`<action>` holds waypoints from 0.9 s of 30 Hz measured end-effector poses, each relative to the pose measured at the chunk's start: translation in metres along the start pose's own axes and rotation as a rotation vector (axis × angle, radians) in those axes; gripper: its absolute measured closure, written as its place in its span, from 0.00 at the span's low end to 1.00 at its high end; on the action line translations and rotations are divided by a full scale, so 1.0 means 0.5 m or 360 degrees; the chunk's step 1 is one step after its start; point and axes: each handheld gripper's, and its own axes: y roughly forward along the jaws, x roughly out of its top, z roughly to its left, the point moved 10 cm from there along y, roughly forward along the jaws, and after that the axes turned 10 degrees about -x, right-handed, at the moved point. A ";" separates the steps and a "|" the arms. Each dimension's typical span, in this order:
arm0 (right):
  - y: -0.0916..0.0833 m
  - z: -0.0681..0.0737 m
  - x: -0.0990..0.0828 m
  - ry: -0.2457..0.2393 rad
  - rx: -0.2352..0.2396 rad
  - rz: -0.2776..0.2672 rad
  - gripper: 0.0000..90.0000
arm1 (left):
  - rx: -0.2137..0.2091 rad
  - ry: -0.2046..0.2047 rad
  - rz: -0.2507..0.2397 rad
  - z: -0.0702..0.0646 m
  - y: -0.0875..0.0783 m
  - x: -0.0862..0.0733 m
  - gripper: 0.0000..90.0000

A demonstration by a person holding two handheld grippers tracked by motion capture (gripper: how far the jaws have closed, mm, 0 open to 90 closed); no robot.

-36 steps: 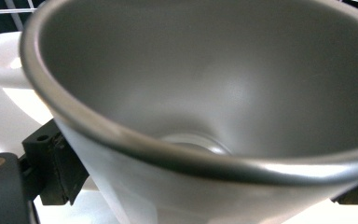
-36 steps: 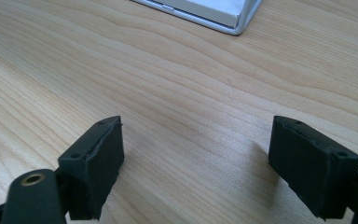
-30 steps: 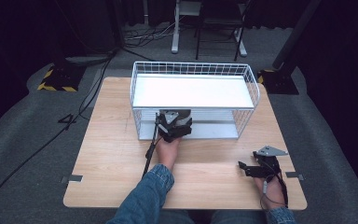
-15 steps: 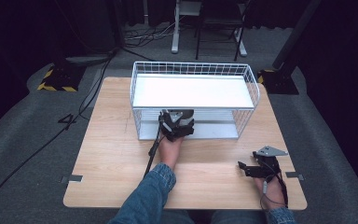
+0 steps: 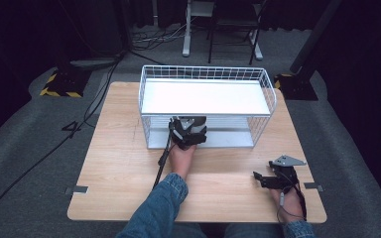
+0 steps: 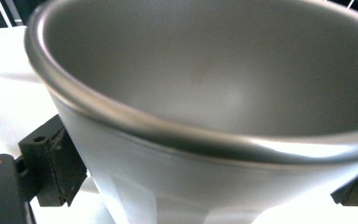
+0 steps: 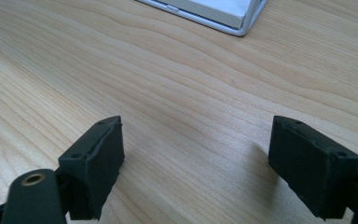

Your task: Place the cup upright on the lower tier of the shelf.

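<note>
A grey metal cup with a rolled rim [image 6: 205, 116] sits clamped between the jaws of the left gripper [image 5: 188, 130], at the open front of the white wire rack with two white shelves [image 5: 206, 74], over its lower shelf. Judging by this, the cup has arrived but isn't released yet. The right gripper [image 7: 209, 158] rests with jaws spread and empty on the light wooden table [image 5: 114, 148].

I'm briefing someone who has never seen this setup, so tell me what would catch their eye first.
A white wire basket rack stands at the back of the wooden table, its bright upper shelf the lightest thing in the dark room. In the left gripper view a grey metal cup looms large between the jaws of the left gripper, which is at the rack's lower front. The right gripper rests open near the table's right front corner.
</note>
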 end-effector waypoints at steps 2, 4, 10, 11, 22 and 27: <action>0.000 0.000 0.000 0.0000 0.0001 0.0000 0.21 | -0.0006 -0.0014 -0.0014 0.000 -0.001 0.002 0.02; 0.000 0.001 0.000 -0.0001 0.0001 -0.0001 0.21 | -0.0010 -0.0041 -0.0032 0.002 -0.003 0.004 0.00; 0.000 0.001 0.000 0.0000 0.0004 0.0001 0.21 | -0.0051 -0.0061 -0.0044 0.001 -0.021 -0.006 0.00; 0.000 0.001 0.000 0.0000 0.0004 0.0001 0.21 | -0.0051 -0.0061 -0.0044 0.001 -0.021 -0.006 0.00; 0.000 0.000 0.000 0.0004 0.0004 0.0001 0.21 | -0.0101 -0.0109 -0.0057 -0.010 -0.068 -0.012 0.00; 0.000 0.002 0.000 -0.0005 0.0009 -0.0001 0.21 | -0.0101 -0.0099 -0.0061 -0.009 -0.095 -0.019 0.00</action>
